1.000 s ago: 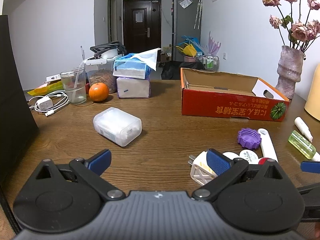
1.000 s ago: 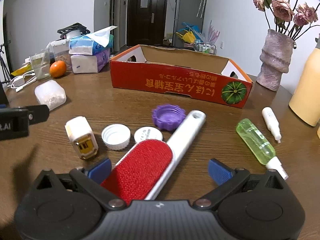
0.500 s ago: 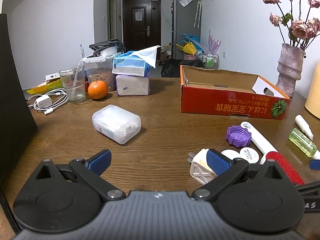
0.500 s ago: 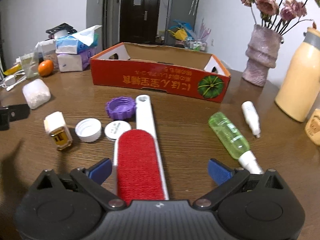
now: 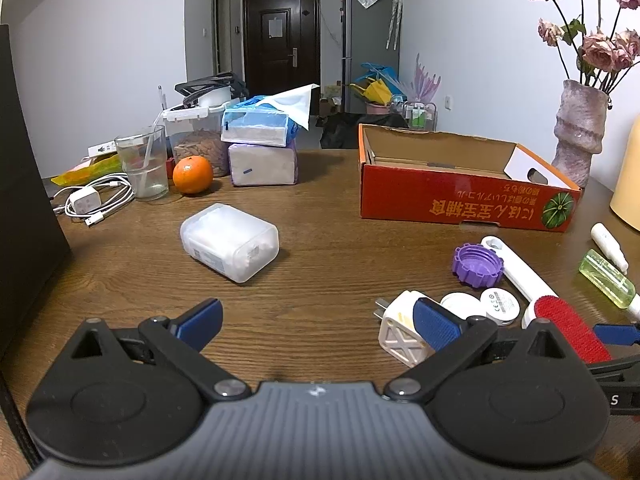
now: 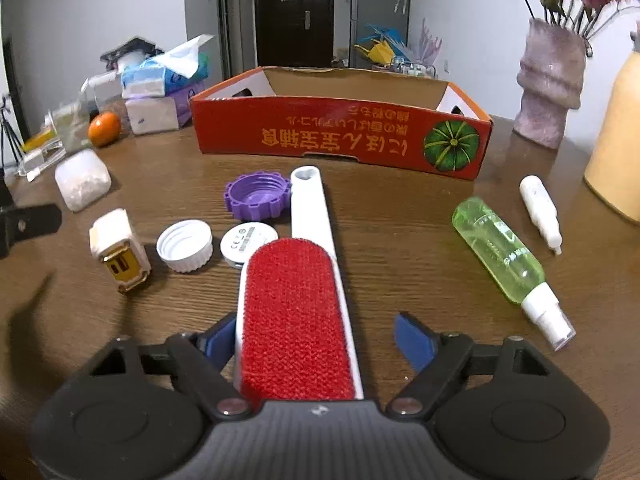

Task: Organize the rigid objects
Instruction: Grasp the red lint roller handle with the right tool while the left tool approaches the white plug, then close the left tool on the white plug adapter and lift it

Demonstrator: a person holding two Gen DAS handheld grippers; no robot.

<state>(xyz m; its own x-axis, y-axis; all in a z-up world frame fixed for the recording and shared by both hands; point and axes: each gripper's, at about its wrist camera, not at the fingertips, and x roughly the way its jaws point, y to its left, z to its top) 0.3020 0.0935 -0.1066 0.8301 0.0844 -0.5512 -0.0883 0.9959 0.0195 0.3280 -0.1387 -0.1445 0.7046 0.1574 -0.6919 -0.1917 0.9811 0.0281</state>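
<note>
The right gripper [image 6: 316, 336] is closing around the red-and-white plastic lint brush [image 6: 298, 304] lying flat on the brown wooden table [image 6: 392, 216] — one pad is not touching yet. The left gripper [image 5: 316, 320] hangs wide open, holding nothing.

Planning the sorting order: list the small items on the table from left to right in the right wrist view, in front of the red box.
Translucent white box → charger plug → white cap → lint brush → green spray bottle → small white bottle.
</note>
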